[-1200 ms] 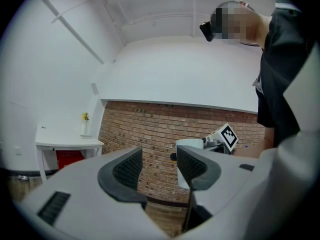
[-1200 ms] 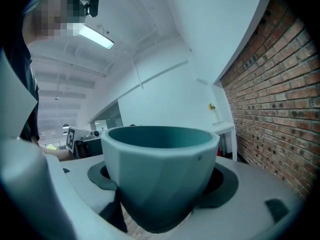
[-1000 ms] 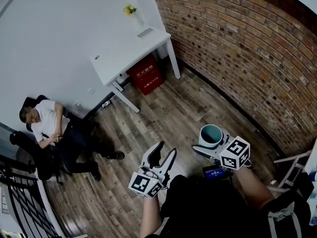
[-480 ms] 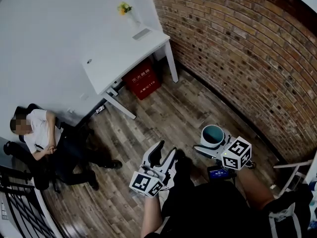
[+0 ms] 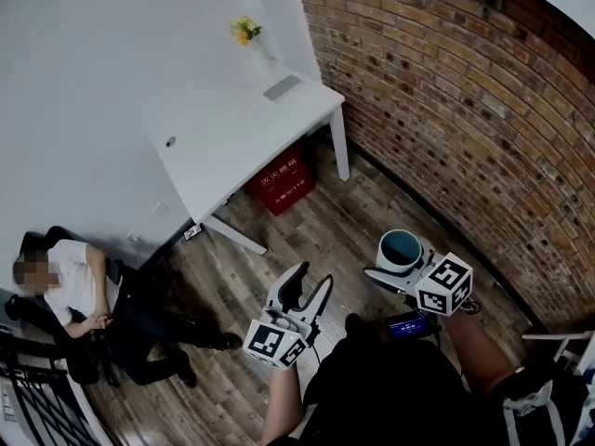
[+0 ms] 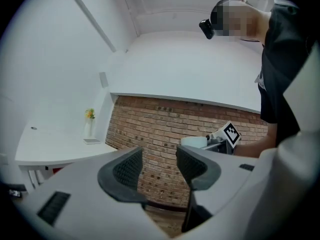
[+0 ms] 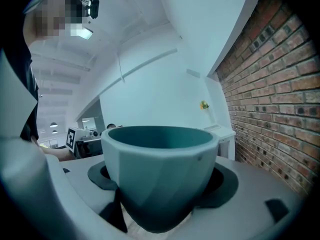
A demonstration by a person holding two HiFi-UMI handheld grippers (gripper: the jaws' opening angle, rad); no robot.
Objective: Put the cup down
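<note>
A teal cup [image 5: 400, 251] with a pale outside sits upright between the jaws of my right gripper [image 5: 397, 266], held in the air above the wooden floor. In the right gripper view the cup [image 7: 160, 171] fills the middle, both black pads pressed to its sides. My left gripper [image 5: 303, 294] hangs to the left of it, open, nothing between its fingers [image 6: 129, 170]. The white table [image 5: 244, 135] stands far ahead against the white wall, well away from both grippers.
On the table's back edge stand a small vase of yellow flowers [image 5: 245, 32] and a flat grey object [image 5: 282, 87]. A red box [image 5: 282, 177] sits under the table. A brick wall [image 5: 465, 110] runs along the right. A person in a chair [image 5: 70, 291] sits at the left.
The view has shifted, so the table now lies nearer and more to the right. Both grippers keep their places in the view, and the cup stays in the right one.
</note>
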